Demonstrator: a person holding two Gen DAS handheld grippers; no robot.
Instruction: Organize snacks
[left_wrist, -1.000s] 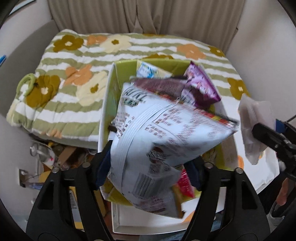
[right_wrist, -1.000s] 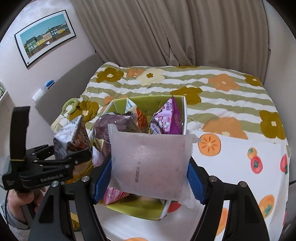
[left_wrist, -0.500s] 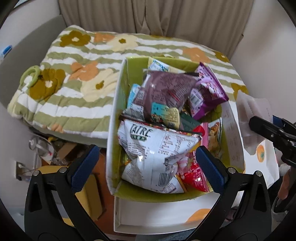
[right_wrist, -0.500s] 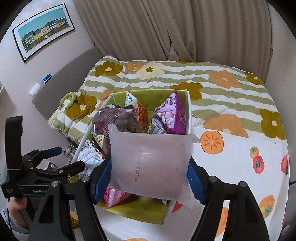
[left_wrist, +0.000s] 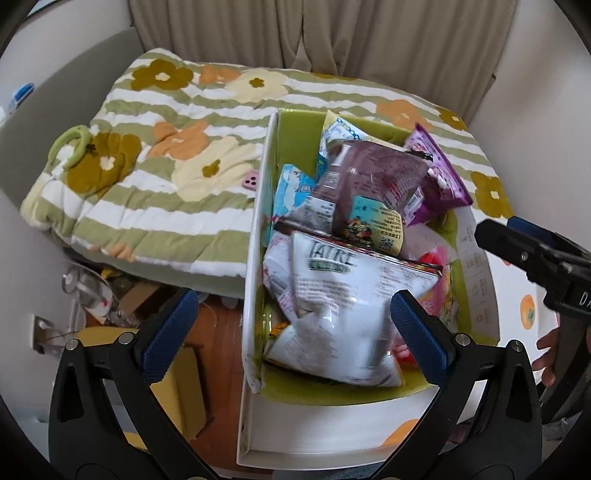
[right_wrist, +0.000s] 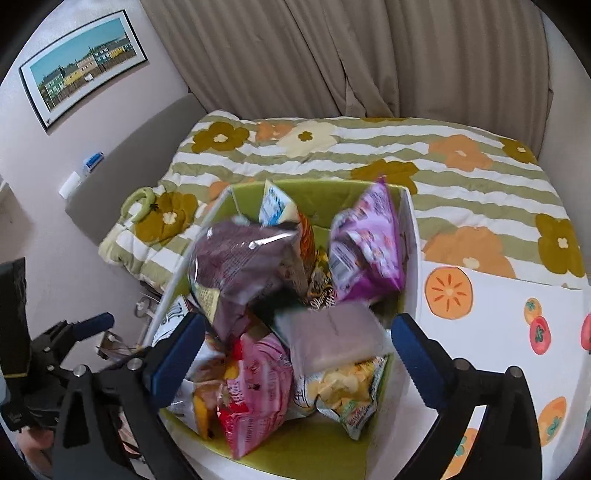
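A white box with a green inside (left_wrist: 255, 221) (right_wrist: 410, 266) holds several snack bags. A white "TAIRE" bag (left_wrist: 343, 291) lies on top at its near end, with a dark purple bag (left_wrist: 369, 177) (right_wrist: 236, 258) and a bright purple bag (left_wrist: 439, 181) (right_wrist: 365, 243) behind. A pale mauve packet (right_wrist: 332, 339), blurred, lies in the box on a chips bag (right_wrist: 347, 391) beside a pink bag (right_wrist: 255, 391). My left gripper (left_wrist: 291, 336) is open and empty above the box's near left. My right gripper (right_wrist: 295, 354) is open and empty over the box's near end.
The box stands on a white cloth with orange fruit prints (right_wrist: 491, 306). Behind lies a striped floral quilt (left_wrist: 177, 158) (right_wrist: 443, 162) with a green ring (left_wrist: 70, 144). Left of the box is a drop to a cluttered floor (left_wrist: 122, 299). Curtains hang behind.
My left gripper opened and dropped the white bag into the box. My right gripper then opened and the mauve packet fell into the box.
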